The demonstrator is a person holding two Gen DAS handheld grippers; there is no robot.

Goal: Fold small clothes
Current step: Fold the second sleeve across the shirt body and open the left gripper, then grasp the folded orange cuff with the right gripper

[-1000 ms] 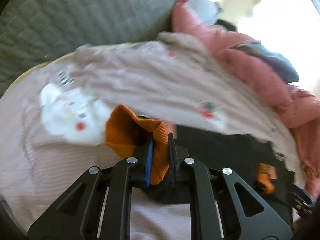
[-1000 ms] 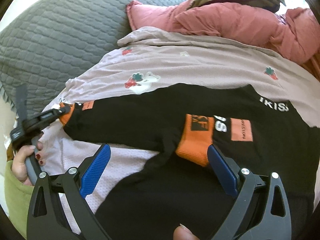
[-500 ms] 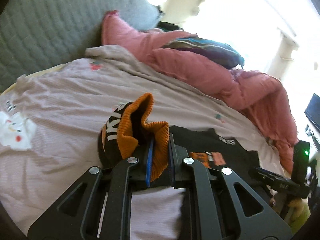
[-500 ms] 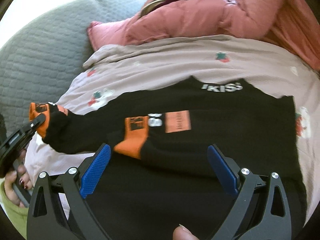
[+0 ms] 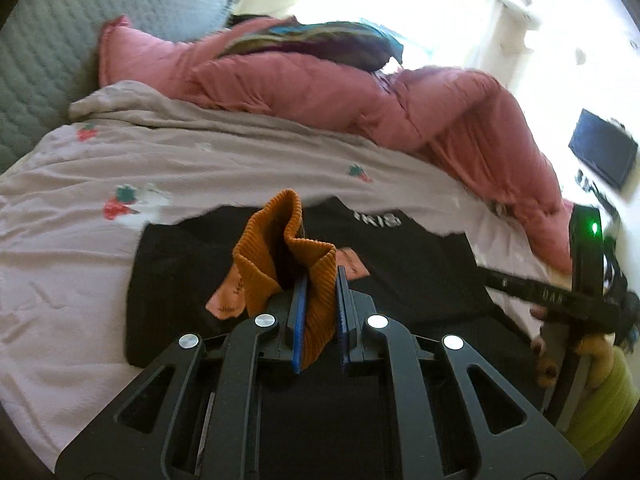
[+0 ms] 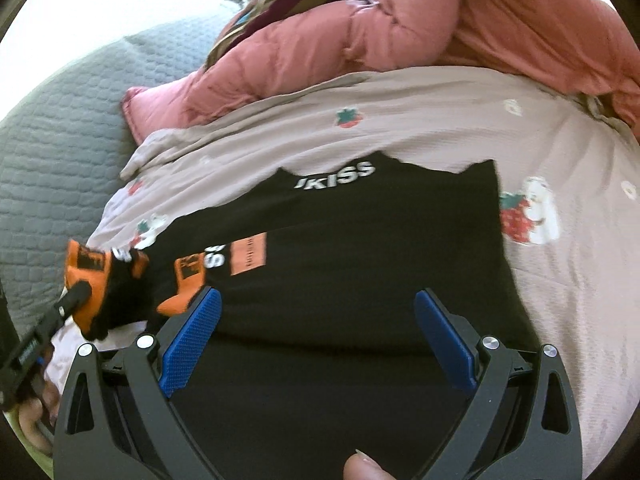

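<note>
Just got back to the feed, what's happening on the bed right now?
A person is folding a black sweatshirt spread on the strawberry-print sheet. The left gripper is shut on the orange ribbed cuff of one sleeve and holds it raised above the body of the sweatshirt. The right gripper hangs open over the sweatshirt, gripping nothing. The other sleeve's orange cuff already lies folded across the front. A pink duvet is heaped behind.

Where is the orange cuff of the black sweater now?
Left wrist view, centre: the orange cuff is clamped in the left gripper, raised above the black sweater.
</note>
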